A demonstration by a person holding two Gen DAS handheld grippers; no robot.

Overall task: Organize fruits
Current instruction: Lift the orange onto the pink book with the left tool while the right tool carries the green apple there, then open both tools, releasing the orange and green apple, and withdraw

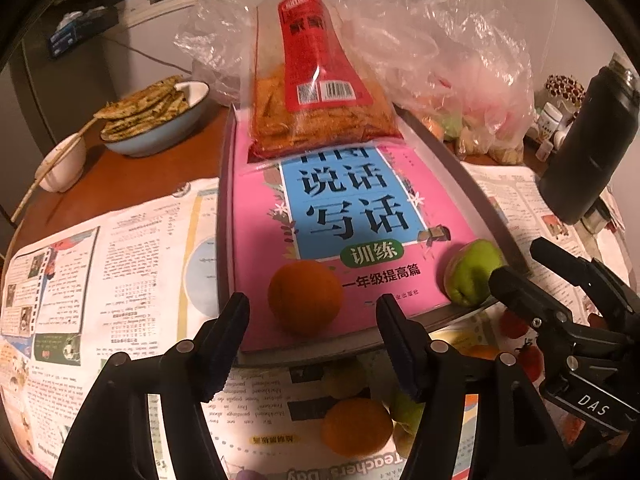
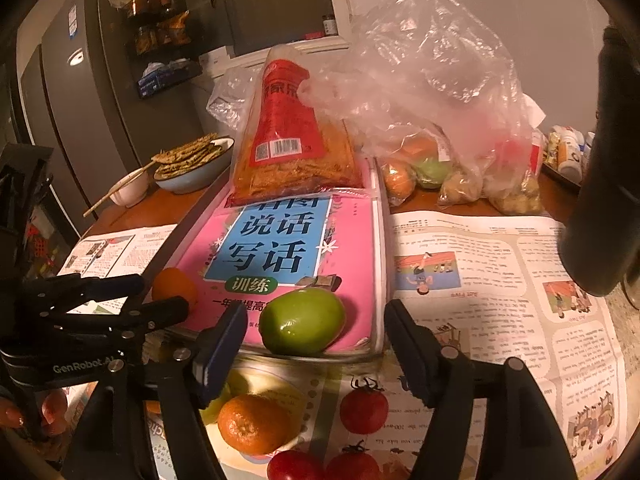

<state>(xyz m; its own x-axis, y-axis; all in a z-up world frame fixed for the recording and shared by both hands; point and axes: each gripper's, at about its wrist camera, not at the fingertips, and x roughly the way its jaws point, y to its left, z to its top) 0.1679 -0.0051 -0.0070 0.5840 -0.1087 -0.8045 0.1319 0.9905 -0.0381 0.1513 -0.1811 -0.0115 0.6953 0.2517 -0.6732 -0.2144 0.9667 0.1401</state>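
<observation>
Fruit sorting looks to be between placements: an orange (image 1: 305, 297) and a green fruit (image 2: 302, 327) already rest on the pink book (image 1: 344, 240) inside a shallow tray (image 1: 226, 184). The orange sits just ahead of the left gripper (image 1: 312, 312), the green fruit just ahead of the right gripper (image 2: 316, 320). Both grippers stand about half open with nothing between their fingers, pads clear of the fruit.

More fruit lies loose on the newspaper (image 2: 480, 264) below the grippers, close under their fingers: a second orange (image 2: 254, 424), tomatoes (image 2: 364, 410) and a pale green piece partly hidden. The likely next move is to draw back from the tray, drop toward one of these and close on it, then lift it over the tray's near rim.

That rim, just ahead of both grippers, is the main edge to clear. A snack bag (image 1: 320, 92) fills the book's far end, so free room on the book is only the middle strip beyond the two fruits. To the right gripper's right stands a dark bottle (image 2: 600, 200), near enough to brush on a wide swing. The grippers sit side by side, leaving little room between them.
</observation>
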